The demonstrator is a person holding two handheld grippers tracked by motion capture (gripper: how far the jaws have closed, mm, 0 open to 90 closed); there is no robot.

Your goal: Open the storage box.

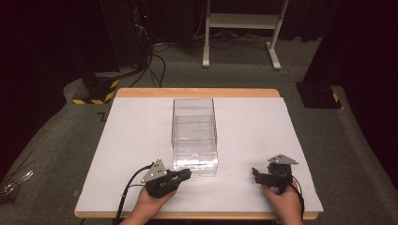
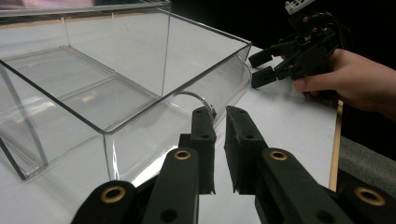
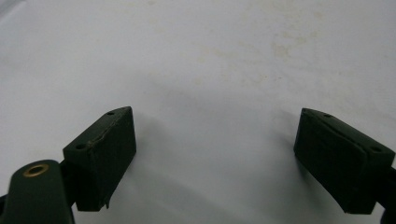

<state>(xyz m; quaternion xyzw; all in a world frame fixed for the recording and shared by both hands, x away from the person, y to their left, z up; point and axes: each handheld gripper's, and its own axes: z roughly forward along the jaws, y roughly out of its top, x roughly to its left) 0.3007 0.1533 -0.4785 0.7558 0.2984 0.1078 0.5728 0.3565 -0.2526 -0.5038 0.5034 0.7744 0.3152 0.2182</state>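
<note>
Clear plastic box [image 1: 195, 136] at the middle of the white tabletop [image 1: 131, 140].
The left gripper [image 2: 219, 140], jaws nearly pressed together, points at the box's near end; the right gripper [image 3: 215, 154], jaws spread, sits well apart at near right.

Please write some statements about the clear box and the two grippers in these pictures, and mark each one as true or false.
1. The clear box is empty. True.
2. The right gripper has its jaws closed together. False: they stand wide apart over bare white table.
3. The left gripper points at the near end of the box. True: its jaws, nearly together, are at a small metal ring on the box's front.
4. The right gripper holds the box. False: it is apart from it, over the table.
</note>
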